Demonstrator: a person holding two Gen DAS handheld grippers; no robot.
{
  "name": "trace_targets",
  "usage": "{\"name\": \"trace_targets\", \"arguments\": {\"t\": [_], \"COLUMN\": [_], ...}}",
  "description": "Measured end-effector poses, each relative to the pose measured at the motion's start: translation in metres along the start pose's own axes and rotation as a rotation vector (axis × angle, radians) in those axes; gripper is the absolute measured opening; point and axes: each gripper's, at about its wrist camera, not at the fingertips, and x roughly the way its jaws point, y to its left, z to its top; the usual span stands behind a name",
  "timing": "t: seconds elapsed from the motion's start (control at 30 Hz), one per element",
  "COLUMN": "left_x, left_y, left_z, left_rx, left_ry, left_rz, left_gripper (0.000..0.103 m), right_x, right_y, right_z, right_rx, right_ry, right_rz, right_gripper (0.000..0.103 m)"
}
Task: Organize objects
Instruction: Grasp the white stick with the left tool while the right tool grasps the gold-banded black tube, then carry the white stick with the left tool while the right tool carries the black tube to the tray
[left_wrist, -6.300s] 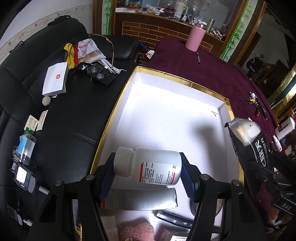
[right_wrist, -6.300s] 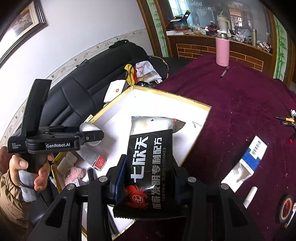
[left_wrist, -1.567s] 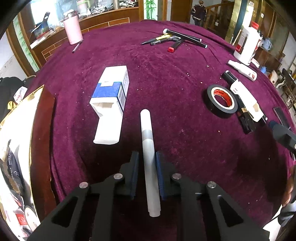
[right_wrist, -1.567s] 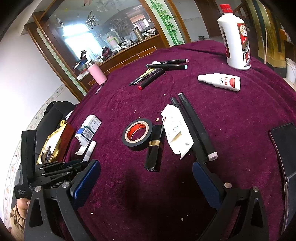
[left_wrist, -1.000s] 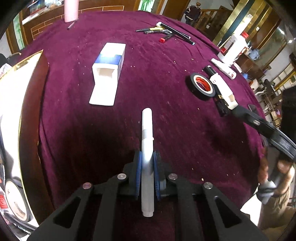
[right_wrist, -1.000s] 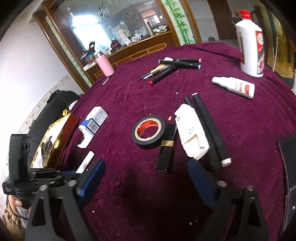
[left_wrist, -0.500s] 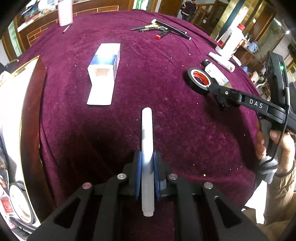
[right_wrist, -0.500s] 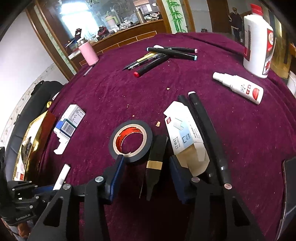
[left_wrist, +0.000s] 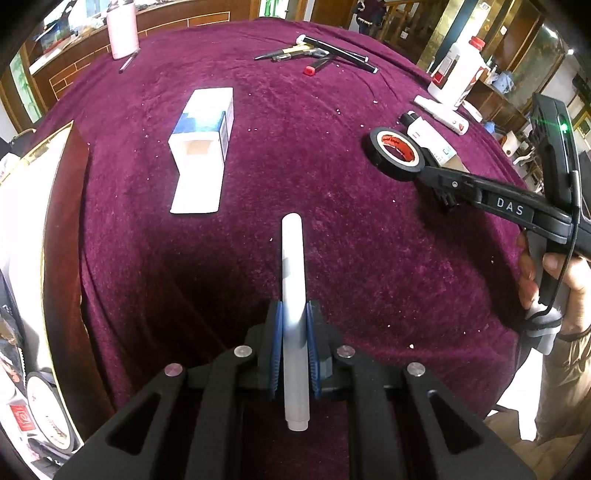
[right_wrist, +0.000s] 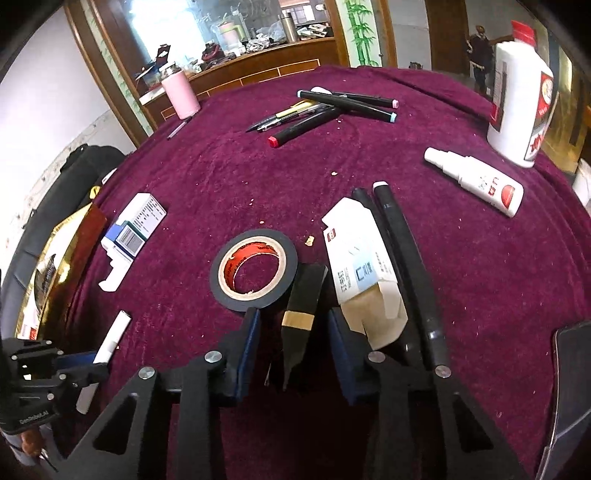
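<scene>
A white tube (left_wrist: 293, 266) sticks out forward from my left gripper (left_wrist: 293, 325), which is shut on it above the maroon tablecloth (left_wrist: 295, 122). The same tube (right_wrist: 110, 339) and left gripper (right_wrist: 74, 365) show at the lower left of the right wrist view. A black tube with a gold band (right_wrist: 303, 295) lies between the jaws of my right gripper (right_wrist: 293, 317), which are closing. A small gap still shows on each side of it. From the left wrist view, the right gripper (left_wrist: 441, 181) reaches down beside the tape roll, held by a hand.
A black tape roll (right_wrist: 255, 269) touches the black tube's left; an open white carton (right_wrist: 364, 266) and two black markers (right_wrist: 402, 240) lie on its right. Farther off are a blue-white box (left_wrist: 203, 140), pens (right_wrist: 325, 107), a spray bottle (right_wrist: 476, 181), a white bottle (right_wrist: 517, 92), a pink tumbler (right_wrist: 181, 92). A gold-edged tray (left_wrist: 55, 221) is at left.
The right gripper came down over the black tube and its jaws narrowed around it. The left gripper shut on the white tube and has since barely moved.
</scene>
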Motion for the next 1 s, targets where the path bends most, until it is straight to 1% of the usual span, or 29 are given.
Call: {"name": "trace_targets", "arguments": {"t": [0.1,0.23,0.33,0.47,0.67,0.83,1.0], "left_x": [0.001,0.003,0.003,0.001,-0.001,-0.006,-0.013], "left_y": [-0.002,-0.007,-0.012,-0.010,0.002,0.007,0.011], "left_z": [0.004,0.006,0.006,0.003,0.000,0.000,0.003], "left_rx": [0.006,0.026,0.047,0.035,-0.060,-0.106,-0.131], "left_ry": [0.012,0.023,0.024,-0.003,-0.034,-0.070,-0.092], "left_rz": [0.016,0.050,0.080,0.082,0.016,-0.001,-0.015], "left_gripper": [0.012,0.012,0.012,0.012,0.012,0.012,0.012], "right_x": [0.003,0.001,-0.005,-0.013,-0.025,-0.031,-0.034], "right_y": [0.004,0.001,-0.004,-0.005,-0.003,-0.001,0.001], "right_z": [0.001,0.001,-0.002,-0.006,-0.007,-0.007,-0.008], "right_rx": [-0.037,-0.021,0.011,0.028,0.039,0.041,0.037], "right_ry": [-0.009,-0.015,-0.022,-0.038,-0.058,-0.070,-0.076], "right_rz": [-0.056,-0.064,-0.043,-0.021,0.004,0.015,0.022], "right_gripper": [0.023,0.020,0.019,0.019,0.019,0.019,0.019]}}
